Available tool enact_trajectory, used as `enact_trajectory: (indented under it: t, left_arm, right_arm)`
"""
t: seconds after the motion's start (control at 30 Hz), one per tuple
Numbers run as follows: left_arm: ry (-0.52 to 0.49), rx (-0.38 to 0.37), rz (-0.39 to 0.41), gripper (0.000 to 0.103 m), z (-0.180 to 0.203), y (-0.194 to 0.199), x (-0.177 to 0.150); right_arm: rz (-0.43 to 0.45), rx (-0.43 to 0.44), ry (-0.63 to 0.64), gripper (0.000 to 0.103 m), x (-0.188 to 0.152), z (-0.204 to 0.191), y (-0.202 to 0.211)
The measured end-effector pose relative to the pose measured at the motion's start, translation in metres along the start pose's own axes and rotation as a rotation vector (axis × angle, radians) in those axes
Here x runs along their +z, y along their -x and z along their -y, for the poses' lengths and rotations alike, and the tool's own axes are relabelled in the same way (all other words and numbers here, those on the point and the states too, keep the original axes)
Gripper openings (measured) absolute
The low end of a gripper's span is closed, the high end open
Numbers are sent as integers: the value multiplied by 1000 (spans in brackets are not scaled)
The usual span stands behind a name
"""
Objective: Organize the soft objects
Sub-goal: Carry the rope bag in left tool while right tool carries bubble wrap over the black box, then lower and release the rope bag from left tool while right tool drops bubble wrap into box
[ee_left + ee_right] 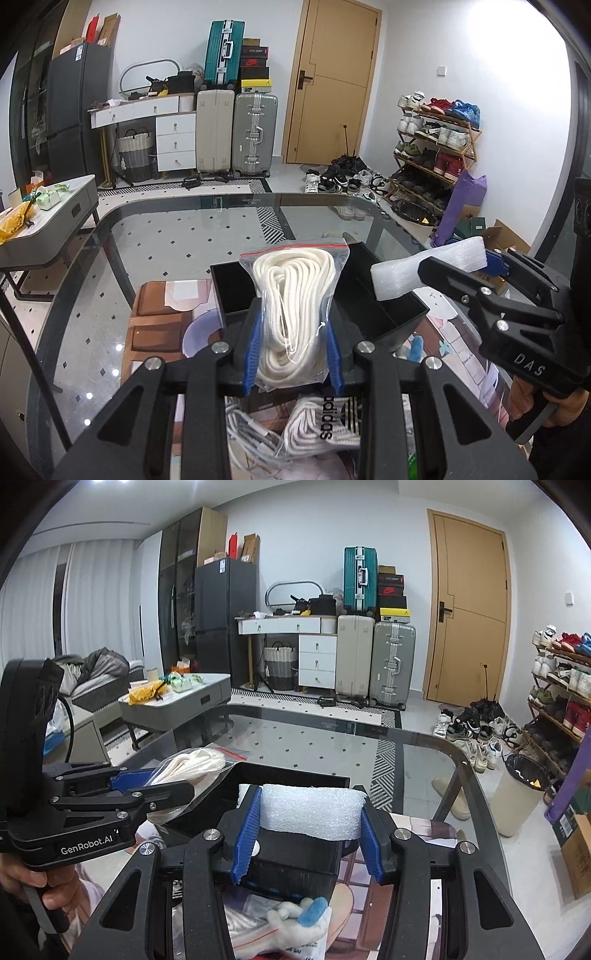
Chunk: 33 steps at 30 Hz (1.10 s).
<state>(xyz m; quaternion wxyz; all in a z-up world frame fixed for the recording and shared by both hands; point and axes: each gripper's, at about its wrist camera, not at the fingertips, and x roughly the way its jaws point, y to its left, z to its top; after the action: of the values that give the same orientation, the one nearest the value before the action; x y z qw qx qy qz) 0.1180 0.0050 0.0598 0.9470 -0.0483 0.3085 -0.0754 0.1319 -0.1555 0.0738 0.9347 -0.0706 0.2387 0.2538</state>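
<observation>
Left gripper (293, 354) pinching a rope bag (295, 310), held above the black box (384, 314). Right gripper (306, 834) clamped on a foam pad (312, 810), at the box's 3 o'clock. Below, at 6 o'clock on the glass table (166, 229), an Adidas bag (325, 424).

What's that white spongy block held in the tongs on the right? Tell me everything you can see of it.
The foam block is white, with a bubbly, ribbed surface like packing foam, and looks light and squashy. The right tongs clamp it by its two ends between blue ribbed pads, so it lies crosswise in the air. It hangs over the open black box on the glass table. From the left camera it bends slightly, one end poking past the fingers.
</observation>
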Motion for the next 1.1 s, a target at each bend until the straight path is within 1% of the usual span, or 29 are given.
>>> enact_trajectory:
  t: [0.27, 0.47, 0.67, 0.8, 0.97, 1.1]
  left_arm:
    - [14, 5, -23, 28, 2, -20, -1]
    - [4, 1, -48, 28, 3, -36, -2]
    - [-28, 6, -84, 28, 5, -50, -4]
    - [-76, 23, -77, 28, 11, -51, -5]
    - [-86, 13, -79, 28, 8, -51, -4]
    - [-99, 8, -75, 28, 7, -51, -4]
  right_arm:
    - [-45, -5, 31, 49, 0, -1, -26]
    - [-79, -9, 68, 49, 1, -1, -45]
    - [-123, 0, 90, 49, -5, -1, -65]
    - [-144, 5, 106, 49, -8, -4, -75]
    - [-174, 3, 127, 49, -12, -7, -84]
    - [-184, 11, 115, 49, -14, -3, -83]
